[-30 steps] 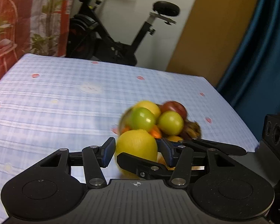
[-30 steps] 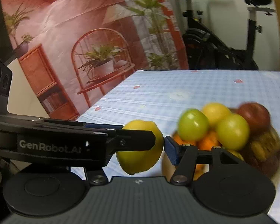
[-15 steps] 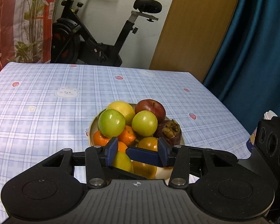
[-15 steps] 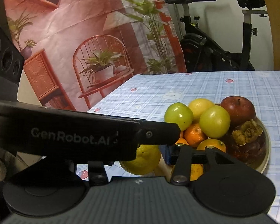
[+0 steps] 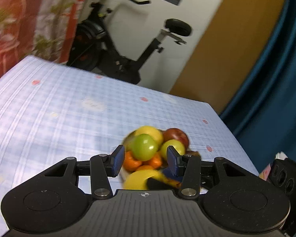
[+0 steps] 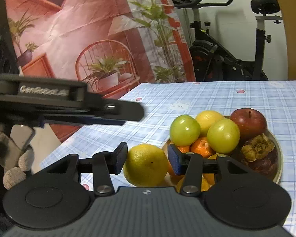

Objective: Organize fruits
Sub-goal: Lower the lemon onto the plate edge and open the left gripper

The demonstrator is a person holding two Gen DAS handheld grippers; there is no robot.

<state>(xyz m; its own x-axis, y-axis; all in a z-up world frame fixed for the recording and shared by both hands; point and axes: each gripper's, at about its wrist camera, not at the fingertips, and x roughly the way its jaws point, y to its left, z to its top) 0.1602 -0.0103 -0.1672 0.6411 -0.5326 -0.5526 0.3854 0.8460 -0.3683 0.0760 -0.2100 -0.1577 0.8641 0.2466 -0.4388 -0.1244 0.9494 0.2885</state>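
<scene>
A yellow lemon (image 6: 146,165) sits between the blue pads of my right gripper (image 6: 148,160), which is shut on it just left of the fruit bowl (image 6: 279,158). The bowl holds two green apples (image 6: 184,130), a red apple (image 6: 248,123), another yellow fruit (image 6: 209,119), oranges (image 6: 201,147) and a dark brown fruit (image 6: 260,158). My left gripper (image 5: 145,161) stands open and empty above and behind the lemon (image 5: 138,179). In the right wrist view the left gripper (image 6: 128,112) is blurred at the upper left, held by a gloved hand (image 6: 9,158).
The table wears a blue checked cloth (image 5: 49,108); its right edge runs along a dark blue curtain (image 5: 276,79). An exercise bike (image 6: 227,59) stands beyond the far edge. A printed backdrop with plants (image 6: 88,39) hangs to the left.
The lemon has passed from the left gripper's jaws to the right's. The right jaws have narrowed onto it. The left gripper has let go and drawn up and away.
</scene>
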